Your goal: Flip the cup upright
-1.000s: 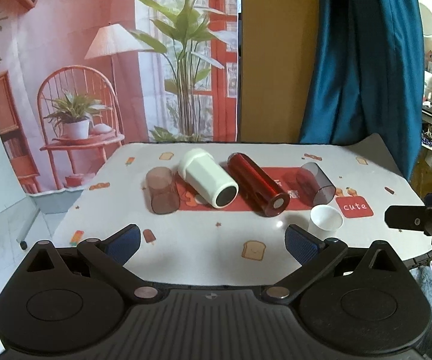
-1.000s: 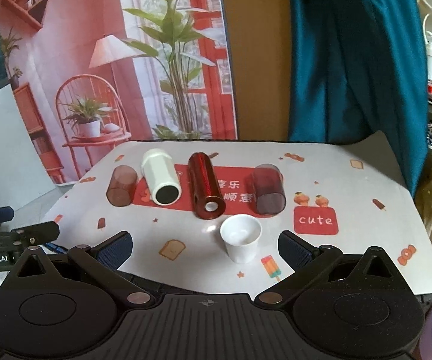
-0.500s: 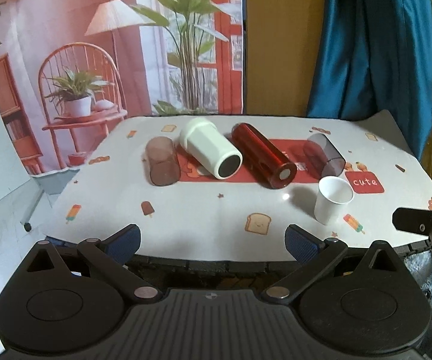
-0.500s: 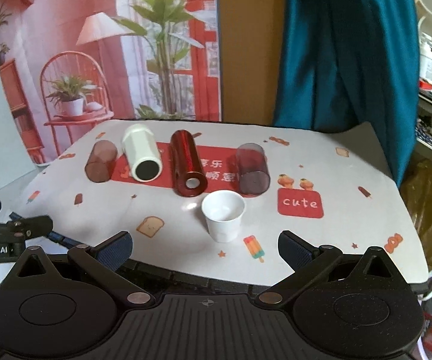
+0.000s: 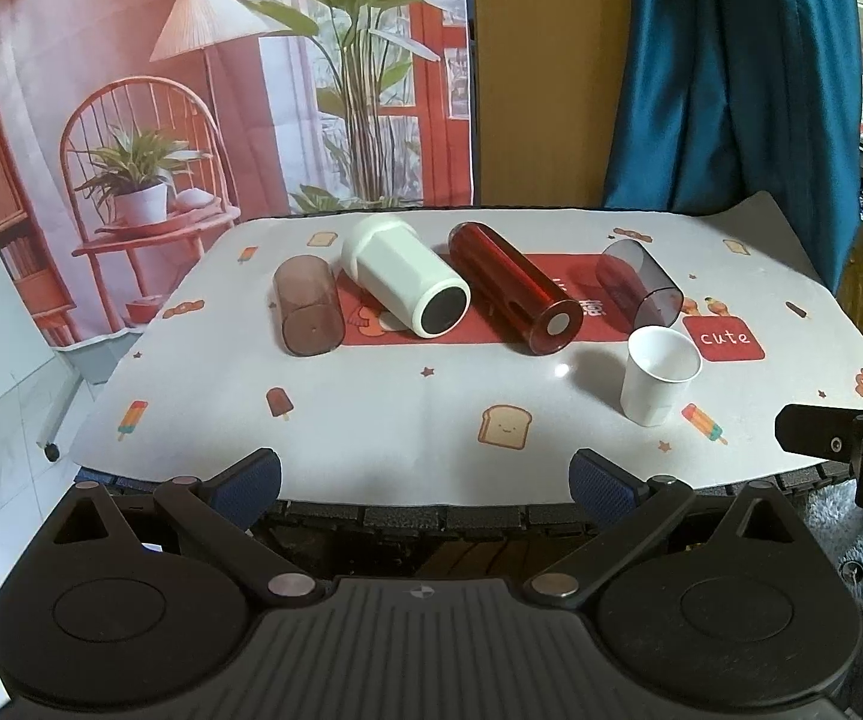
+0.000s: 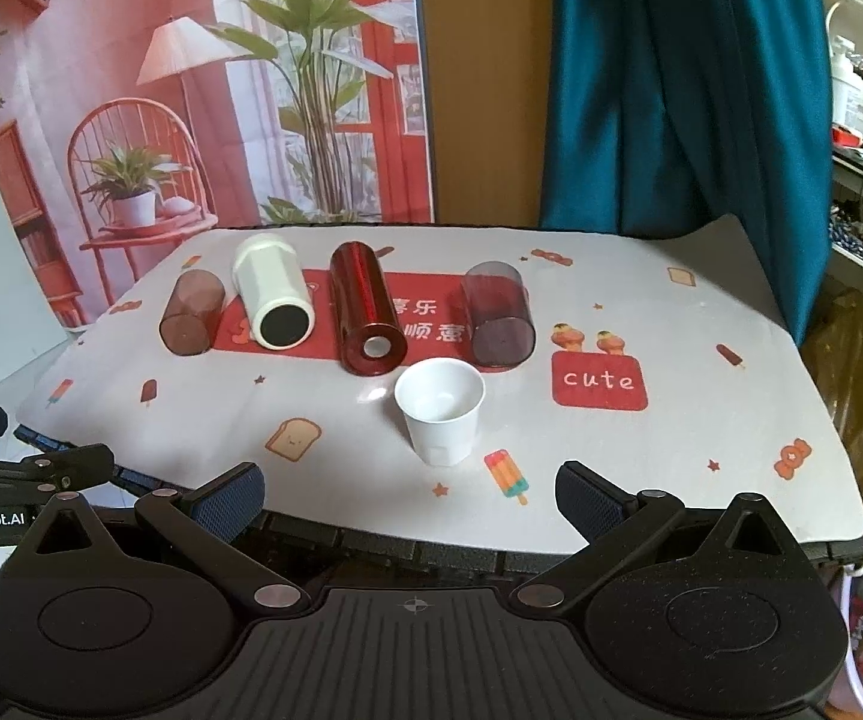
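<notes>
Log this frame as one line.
left hand-held gripper: open, empty | right hand-held gripper: open, empty | white paper cup: upright | four cups behind: lying on side | table

A small white paper cup (image 6: 441,411) (image 5: 658,374) is seen standing upright, mouth up and empty, near the front of the table; 4 other cups are laid on their sides in a row just behind it

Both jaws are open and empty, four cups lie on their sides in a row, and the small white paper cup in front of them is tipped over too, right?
Not quite. The small white paper cup stands upright, mouth up, as the right wrist view shows. The rest holds: four cups lie on their sides, and both jaws are open and empty.
</notes>
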A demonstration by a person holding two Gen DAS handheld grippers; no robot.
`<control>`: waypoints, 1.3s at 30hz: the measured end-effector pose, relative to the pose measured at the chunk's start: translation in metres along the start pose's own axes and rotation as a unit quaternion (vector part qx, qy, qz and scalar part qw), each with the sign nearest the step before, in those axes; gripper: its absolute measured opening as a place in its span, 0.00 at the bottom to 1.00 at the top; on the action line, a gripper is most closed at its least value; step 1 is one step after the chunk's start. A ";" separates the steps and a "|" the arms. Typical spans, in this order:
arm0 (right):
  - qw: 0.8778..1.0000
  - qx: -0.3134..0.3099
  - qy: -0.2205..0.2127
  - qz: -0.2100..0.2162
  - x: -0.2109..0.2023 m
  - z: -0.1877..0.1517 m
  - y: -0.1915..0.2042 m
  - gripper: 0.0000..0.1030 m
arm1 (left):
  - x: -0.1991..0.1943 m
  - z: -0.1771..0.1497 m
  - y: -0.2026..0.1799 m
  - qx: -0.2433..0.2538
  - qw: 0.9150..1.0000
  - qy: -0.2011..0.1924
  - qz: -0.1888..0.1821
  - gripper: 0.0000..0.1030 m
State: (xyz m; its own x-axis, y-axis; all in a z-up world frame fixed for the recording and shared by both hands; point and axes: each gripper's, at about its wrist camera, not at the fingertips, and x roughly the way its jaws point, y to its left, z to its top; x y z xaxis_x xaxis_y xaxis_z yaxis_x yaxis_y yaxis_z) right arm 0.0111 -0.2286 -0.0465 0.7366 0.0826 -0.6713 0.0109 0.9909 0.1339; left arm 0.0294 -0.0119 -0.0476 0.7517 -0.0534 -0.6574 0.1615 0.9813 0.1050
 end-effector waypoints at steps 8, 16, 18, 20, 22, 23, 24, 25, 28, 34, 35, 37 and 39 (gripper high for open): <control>1.000 0.000 0.001 0.000 0.001 0.000 0.000 1.00 | 0.001 0.000 -0.001 -0.002 1.000 0.001 -0.001 1.00; 1.000 -0.002 0.003 -0.001 0.000 0.000 0.000 1.00 | 0.001 0.000 0.000 -0.004 1.000 0.002 -0.002 1.00; 1.000 -0.002 0.004 0.000 0.000 0.000 0.000 1.00 | 0.001 0.000 0.000 -0.005 1.000 0.001 -0.003 1.00; 1.000 -0.002 0.005 0.000 0.000 0.000 0.001 1.00 | 0.002 0.000 0.000 -0.005 1.000 0.001 -0.002 1.00; 1.000 -0.003 0.005 0.000 0.000 0.001 0.001 1.00 | 0.001 0.000 0.000 -0.005 1.000 0.001 -0.002 1.00; 1.000 -0.003 0.005 0.000 0.000 0.001 0.001 1.00 | 0.002 0.000 0.000 -0.005 1.000 0.001 -0.002 1.00; 1.000 -0.003 0.005 -0.001 0.001 0.001 0.001 1.00 | 0.002 0.000 0.000 -0.005 1.000 0.001 -0.002 1.00; 1.000 -0.003 0.005 -0.001 0.000 0.001 0.001 1.00 | 0.001 0.000 0.000 -0.005 1.000 0.001 -0.002 1.00; 1.000 -0.003 0.005 -0.002 0.002 0.000 0.000 1.00 | 0.002 0.000 0.001 -0.005 1.000 0.002 -0.002 1.00; 1.000 -0.003 0.006 -0.002 0.002 0.000 0.000 1.00 | 0.001 0.000 0.001 -0.005 1.000 0.001 -0.002 1.00; 1.000 -0.003 0.006 -0.003 0.002 0.001 0.000 1.00 | 0.001 -0.001 0.001 -0.005 1.000 0.001 -0.002 1.00; 1.000 -0.003 0.007 -0.003 0.002 0.001 0.000 1.00 | 0.001 0.000 0.001 -0.006 1.000 0.001 -0.002 1.00; 1.000 -0.003 0.007 -0.004 0.002 0.001 0.000 1.00 | 0.001 0.000 0.001 -0.006 1.000 0.001 -0.002 1.00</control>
State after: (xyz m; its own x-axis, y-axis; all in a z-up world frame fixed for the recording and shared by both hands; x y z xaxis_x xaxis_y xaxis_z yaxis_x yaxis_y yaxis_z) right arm 0.0129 -0.2286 -0.0471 0.7266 0.0757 -0.6828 0.0127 0.9923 0.1236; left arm 0.0301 -0.0107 -0.0485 0.7503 -0.0562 -0.6587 0.1561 0.9833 0.0939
